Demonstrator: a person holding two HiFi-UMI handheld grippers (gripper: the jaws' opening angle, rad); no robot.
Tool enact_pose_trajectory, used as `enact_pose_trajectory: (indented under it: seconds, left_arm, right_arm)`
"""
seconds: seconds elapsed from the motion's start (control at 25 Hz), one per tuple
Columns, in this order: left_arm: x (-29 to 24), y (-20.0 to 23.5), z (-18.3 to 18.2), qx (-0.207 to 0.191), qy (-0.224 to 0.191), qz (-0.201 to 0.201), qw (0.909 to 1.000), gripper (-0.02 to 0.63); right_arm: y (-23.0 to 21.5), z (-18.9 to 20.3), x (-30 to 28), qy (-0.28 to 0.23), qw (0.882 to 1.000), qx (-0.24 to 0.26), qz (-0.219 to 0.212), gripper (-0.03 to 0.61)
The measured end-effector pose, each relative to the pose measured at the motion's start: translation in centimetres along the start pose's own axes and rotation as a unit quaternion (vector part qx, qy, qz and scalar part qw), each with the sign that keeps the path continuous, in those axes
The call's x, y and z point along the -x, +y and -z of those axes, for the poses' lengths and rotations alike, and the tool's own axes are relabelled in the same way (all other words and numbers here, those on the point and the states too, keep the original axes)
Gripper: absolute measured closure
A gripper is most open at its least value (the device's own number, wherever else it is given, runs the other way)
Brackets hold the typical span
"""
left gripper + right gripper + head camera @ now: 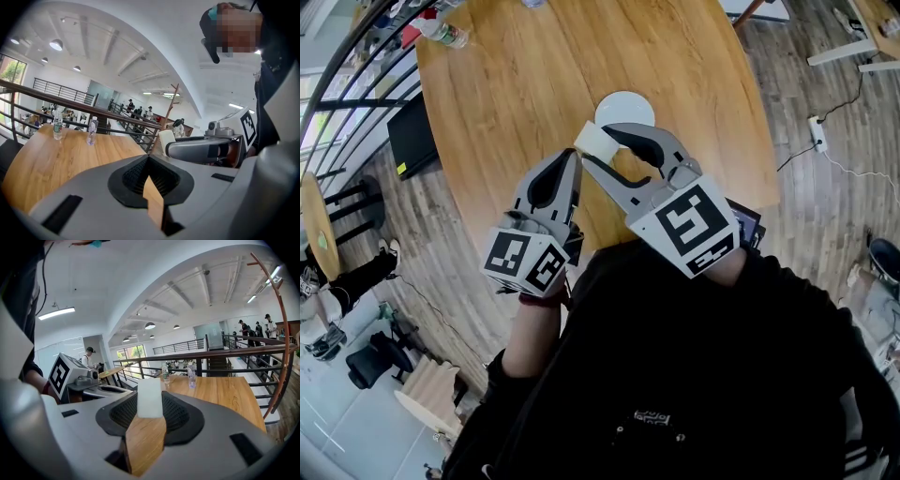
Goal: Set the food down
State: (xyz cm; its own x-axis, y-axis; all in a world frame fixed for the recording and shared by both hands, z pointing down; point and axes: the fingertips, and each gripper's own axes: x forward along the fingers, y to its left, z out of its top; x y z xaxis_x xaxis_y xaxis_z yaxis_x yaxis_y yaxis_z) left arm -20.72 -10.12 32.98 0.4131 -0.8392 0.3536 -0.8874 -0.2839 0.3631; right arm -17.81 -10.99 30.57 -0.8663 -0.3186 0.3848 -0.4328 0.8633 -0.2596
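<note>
Task state: not done; the food (pixel 598 139) is off the tabletop (pixel 534 84), carried in the air
Right hand-held gripper (pixel 594 142): jaws well apart and pressed on both sides of the food, a pale flat block standing upright between the pads (pixel 176 416)
Left hand-held gripper (pixel 572 159): jaws drawn together at the tips, nothing between them; only a thin wedge of tabletop shows through
Food position: near the white plate (pixel 628 101), at its near rim as seen in the head view
Done: food gripped and brought close to the plate
Left: lower the food onto a surface, judged to be the plate, then release
Hidden: the near rim of the plate is behind the right jaws and the food
Unclear: height of the food above the tabletop; whether it is over the plate or short of it
Unclear: kind of food; no view shows more than a plain whitish block
Cut off: bottles (pixel 445 33) at the far tabletop edge
</note>
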Motion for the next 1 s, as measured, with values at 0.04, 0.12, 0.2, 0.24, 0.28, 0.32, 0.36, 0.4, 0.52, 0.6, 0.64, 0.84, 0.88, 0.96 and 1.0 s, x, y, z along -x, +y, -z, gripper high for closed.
enact_pose_trajectory:
  seconds: [0.04,0.12,0.2,0.24,0.28,0.32,0.36,0.4,0.52,0.6,0.64,0.84,0.88,0.96,1.0]
  left_arm:
    - [0.0,0.2,0.0,0.000,0.001,-0.003,1.0000,0.607]
    - [0.0,0.5,0.2,0.001,0.004,-0.008,1.0000,0.609]
    - [-0.2,0.8,0.2,0.000,0.006,-0.013,0.9999,0.607]
    - [-0.3,0.9,0.3,0.000,0.008,-0.015,0.9999,0.609]
    - [-0.4,1.0,0.3,-0.001,0.009,-0.016,0.9998,0.609]
    - [-0.5,1.0,0.4,-0.003,0.010,-0.017,0.9998,0.609]
    - [-0.6,1.0,0.4,-0.006,0.011,-0.018,0.9998,0.609]
    - [-0.6,1.0,0.5,-0.009,0.012,-0.019,0.9997,0.607]
    - [-0.8,1.3,0.6,-0.010,0.015,-0.020,0.9996,0.608]
    - [-0.9,1.6,0.6,-0.009,0.017,-0.020,0.9996,0.607]
    - [-0.9,1.7,0.6,-0.009,0.018,-0.020,0.9996,0.609]
    - [-1.4,2.1,0.3,-0.017,0.020,-0.019,0.9995,0.609]
    - [-1.5,2.3,0.3,-0.016,0.021,-0.019,0.9995,0.609]
    - [-1.7,2.8,0.4,-0.013,0.023,-0.018,0.9995,0.607]
    - [-1.8,3.0,0.4,-0.012,0.024,-0.018,0.9995,0.609]
  right_arm:
    - [-0.1,0.0,-0.1,0.000,1.000,-0.002,0.000,0.407]
    - [-0.3,0.1,-0.4,0.000,1.000,-0.005,0.001,0.407]
    - [-0.5,0.2,-0.7,0.001,1.000,-0.007,0.000,0.407]
    - [-0.5,0.2,-0.8,0.002,1.000,-0.006,-0.002,0.407]
    - [-0.5,0.2,-1.0,0.002,1.000,-0.006,-0.003,0.407]
    - [-0.5,0.2,-1.1,0.003,1.000,-0.004,-0.005,0.407]
    - [-0.6,0.2,-1.2,0.003,1.000,-0.003,-0.006,0.407]
    - [-0.6,0.2,-1.3,0.004,1.000,-0.003,-0.006,0.407]
    - [-0.8,0.4,-1.8,0.006,1.000,-0.006,-0.006,0.407]
    - [-0.9,0.3,-2.4,0.008,1.000,-0.008,-0.007,0.407]
    - [-0.9,0.3,-2.6,0.009,1.000,-0.008,-0.008,0.407]
    - [-1.5,0.0,-3.5,0.011,1.000,-0.010,-0.009,0.407]
    - [-1.6,0.0,-3.7,0.012,1.000,-0.011,-0.008,0.407]
    - [-1.8,0.0,-4.2,0.013,1.000,-0.012,-0.007,0.407]
    - [-1.9,0.0,-4.4,0.015,1.000,-0.013,-0.006,0.407]
